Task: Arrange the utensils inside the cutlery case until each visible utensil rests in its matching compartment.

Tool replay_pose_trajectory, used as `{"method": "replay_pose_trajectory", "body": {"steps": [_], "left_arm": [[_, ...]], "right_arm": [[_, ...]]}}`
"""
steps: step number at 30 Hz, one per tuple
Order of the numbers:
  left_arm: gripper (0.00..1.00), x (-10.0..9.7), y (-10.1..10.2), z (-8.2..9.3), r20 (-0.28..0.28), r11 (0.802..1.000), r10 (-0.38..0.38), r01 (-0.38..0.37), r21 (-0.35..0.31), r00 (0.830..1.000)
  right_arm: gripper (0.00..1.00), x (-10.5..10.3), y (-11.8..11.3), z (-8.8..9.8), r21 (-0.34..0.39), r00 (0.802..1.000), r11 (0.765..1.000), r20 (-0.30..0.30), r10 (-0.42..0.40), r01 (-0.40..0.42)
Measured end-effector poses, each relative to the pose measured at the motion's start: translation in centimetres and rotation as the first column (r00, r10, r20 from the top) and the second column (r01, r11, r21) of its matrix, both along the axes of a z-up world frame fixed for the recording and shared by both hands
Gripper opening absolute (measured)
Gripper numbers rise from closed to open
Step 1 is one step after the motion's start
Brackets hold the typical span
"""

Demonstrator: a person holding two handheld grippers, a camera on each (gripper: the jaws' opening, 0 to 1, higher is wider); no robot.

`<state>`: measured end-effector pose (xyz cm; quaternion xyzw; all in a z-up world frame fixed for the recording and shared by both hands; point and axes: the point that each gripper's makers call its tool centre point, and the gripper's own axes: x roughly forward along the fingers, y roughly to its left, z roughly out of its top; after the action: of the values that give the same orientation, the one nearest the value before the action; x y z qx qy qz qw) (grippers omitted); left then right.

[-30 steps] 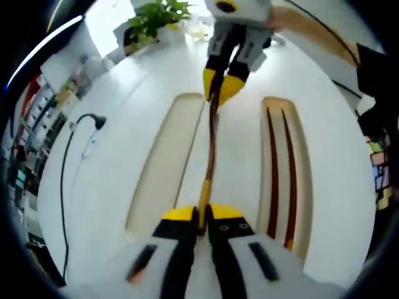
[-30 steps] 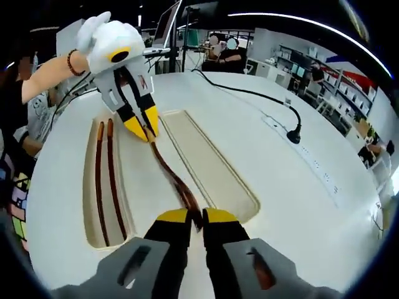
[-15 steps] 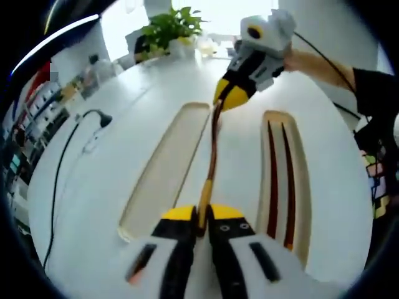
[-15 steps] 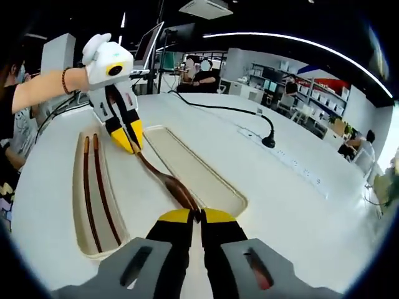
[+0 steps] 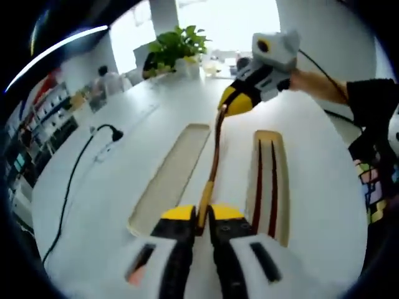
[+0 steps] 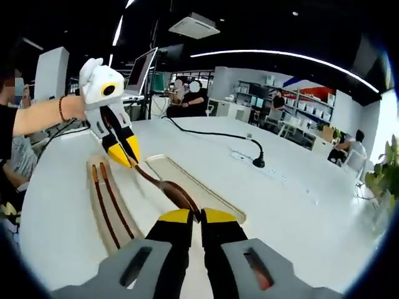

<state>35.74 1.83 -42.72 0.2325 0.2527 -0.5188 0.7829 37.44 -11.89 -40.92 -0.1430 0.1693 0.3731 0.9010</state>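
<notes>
A long brown spoon (image 5: 214,149) is hanging in the air above the white table (image 5: 124,180), gripped at both ends. The left gripper (image 5: 203,219) is pinching the tip of its handle between nearly closed yellow-tipped jaws, while the right gripper (image 6: 196,218) is clamping its jaws tight on the bowl end (image 6: 177,196). The spoon is sitting over the strip of table between two long sunken compartments of the cutlery case. One compartment (image 5: 171,177) is lying bare beside it; the other compartment (image 5: 268,180) is holding a pair of dark chopsticks (image 5: 265,180) lying lengthwise side by side. In the right gripper view the chopsticks (image 6: 109,202) are showing to the left of the spoon. A black cable (image 5: 72,180) is trailing across the table farther out, and a potted plant (image 5: 174,47) is standing at the far edge.
</notes>
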Motion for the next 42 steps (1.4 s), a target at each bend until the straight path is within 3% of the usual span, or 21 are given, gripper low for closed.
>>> {"method": "replay_pose_trajectory", "body": {"steps": [8, 11, 12, 14, 18, 21, 24, 26, 29, 30, 31, 34, 38, 42], "left_arm": [[0.10, -2.7, 0.9, 1.5, 0.041, 0.998, 0.016, -0.013, -0.069, 0.999], [0.11, -3.2, 0.9, 1.5, 0.048, 0.993, 0.033, -0.027, -0.113, 0.998], [0.11, -3.3, 1.0, 1.4, 0.041, 0.990, 0.054, -0.048, -0.135, 0.998], [0.12, -3.7, 1.3, 1.1, 0.028, 0.986, 0.077, -0.071, -0.152, 0.997], [0.13, -4.4, 1.6, 0.9, 0.019, 0.980, 0.106, -0.102, -0.171, 0.994], [0.15, -3.9, 2.1, 1.4, 0.085, 0.969, 0.178, -0.160, -0.188, 0.980], [0.16, -4.6, 2.2, 1.2, 0.097, 0.964, 0.198, -0.176, -0.201, 0.975], [0.16, -5.0, 2.3, 1.0, 0.091, 0.962, 0.208, -0.187, -0.200, 0.974], [0.17, -5.1, 2.6, 1.1, 0.011, 0.924, 0.287, -0.274, -0.267, 0.958], [0.17, -4.8, 2.6, 1.3, 0.019, 0.914, 0.305, -0.287, -0.286, 0.952], [0.17, -4.8, 2.5, 1.2, 0.040, 0.915, 0.305, -0.281, -0.289, 0.952], [0.17, -5.3, 1.9, 0.8, 0.032, 0.912, 0.310, -0.287, -0.294, 0.950], [0.18, -4.7, 2.4, 0.6, 0.049, 0.898, 0.367, -0.340, -0.280, 0.929], [0.19, -4.6, 2.7, 0.8, 0.013, 0.859, 0.425, -0.399, -0.322, 0.905]], "right_arm": [[0.03, -4.0, 0.9, 1.4, 0.030, 0.998, 0.999, 0.045, 0.034, -0.035], [0.03, -5.2, 0.7, 1.5, 0.040, 0.999, 0.999, 0.030, 0.030, -0.031], [0.03, -5.6, 0.8, 1.5, 0.097, 1.000, 0.995, 0.013, 0.007, -0.008], [0.03, -6.3, 0.9, 1.0, 0.118, 1.000, 0.993, -0.006, 0.013, -0.012], [0.03, -7.0, 1.1, 0.2, 0.159, 0.999, 0.987, -0.037, -0.009, 0.014], [0.03, -7.1, 1.3, 0.1, 0.180, 0.999, 0.983, -0.013, -0.043, 0.044], [0.04, -7.2, 1.2, -0.2, 0.179, 0.999, 0.983, -0.007, -0.047, 0.048], [0.04, -7.3, 1.3, -0.3, 0.224, 0.998, 0.973, -0.035, -0.051, 0.058], [0.04, -7.5, 1.3, -0.5, 0.241, 0.997, 0.968, -0.048, -0.053, 0.063], [0.04, -7.5, 1.3, -0.5, 0.245, 0.997, 0.967, -0.045, -0.058, 0.067], [0.04, -7.6, 1.2, -0.4, 0.239, 0.997, 0.968, -0.033, -0.065, 0.072], [0.04, -7.4, 0.7, -0.6, 0.200, 0.995, 0.975, -0.004, -0.097, 0.096], [0.04, -7.4, 0.9, -0.9, 0.216, 0.996, 0.972, -0.017, -0.093, 0.094], [0.04, -7.1, 1.0, -1.2, 0.248, 0.994, 0.963, -0.047, -0.098, 0.106]]}}
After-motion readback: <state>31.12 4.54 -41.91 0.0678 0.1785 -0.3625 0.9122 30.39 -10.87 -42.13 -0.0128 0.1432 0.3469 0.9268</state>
